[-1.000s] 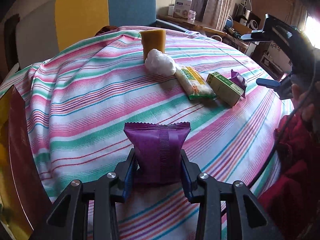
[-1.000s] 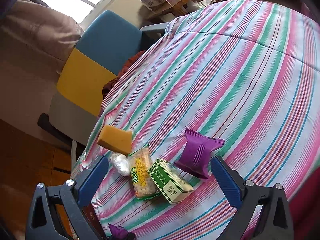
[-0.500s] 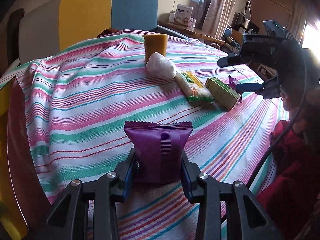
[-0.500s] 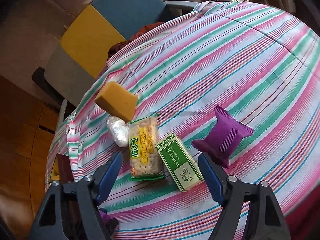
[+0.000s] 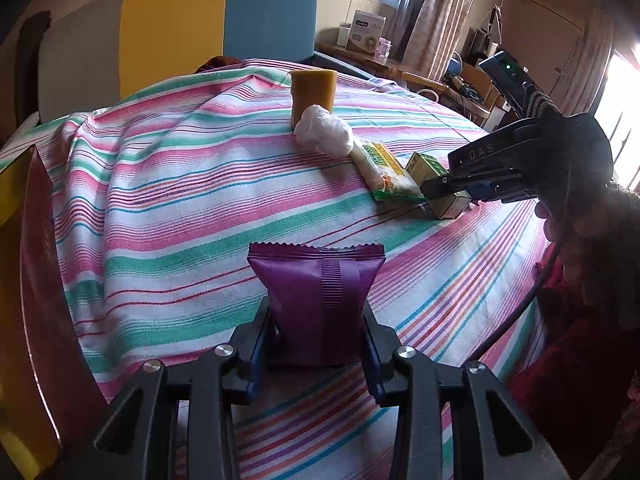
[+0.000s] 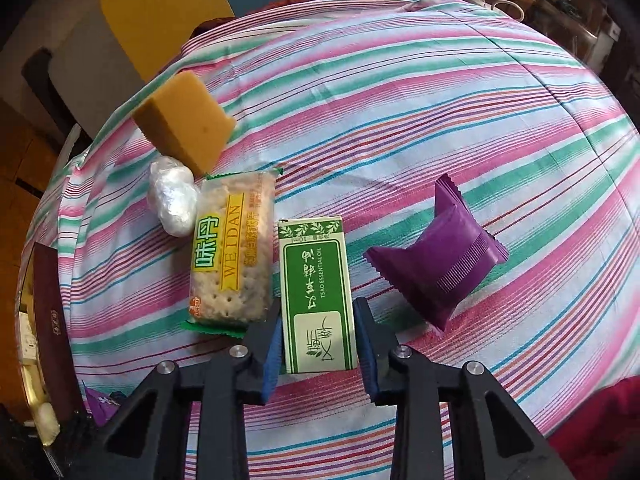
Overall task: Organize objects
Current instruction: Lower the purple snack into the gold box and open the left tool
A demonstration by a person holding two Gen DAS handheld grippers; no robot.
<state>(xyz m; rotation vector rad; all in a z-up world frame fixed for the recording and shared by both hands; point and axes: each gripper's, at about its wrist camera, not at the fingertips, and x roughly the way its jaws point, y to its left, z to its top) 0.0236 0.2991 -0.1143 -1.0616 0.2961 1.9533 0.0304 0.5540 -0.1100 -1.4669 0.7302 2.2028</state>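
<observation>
A: What does the left wrist view show?

B: The left gripper point(image 5: 318, 334) is clamped on a purple packet point(image 5: 318, 300), both pads pressed into its sides. The packet stands upright over the striped cloth point(image 5: 180, 208); I cannot tell whether its base touches the cloth.

A: And further back?

B: A row of things: a sponge point(image 5: 313, 92) standing up, a white wad point(image 5: 325, 137) just in front of it, a cracker pack point(image 5: 386, 172) next, then a green box point(image 5: 434, 184). The right gripper point(image 5: 444, 196) reaches in from the right and covers part of that box. A yellow and blue chair point(image 5: 216, 28) stands behind the table.

A: Now the right wrist view.

B: The right gripper point(image 6: 318, 344) straddles the near end of the green box point(image 6: 316, 292). The left pad touches the box; on the right a thin gap seems to show, so I cannot tell whether it grips yet.

A: What lies around it?

B: The cracker pack point(image 6: 234, 252) lies just left of the box, nearly touching it. The wad point(image 6: 173, 200) sits at the pack's far left corner, and the sponge point(image 6: 186, 126) is tilted behind the wad. A second purple packet point(image 6: 438, 270) lies to the right of the box, apart from it. A dark red box point(image 6: 50, 320) stands at the table's left edge.
</observation>
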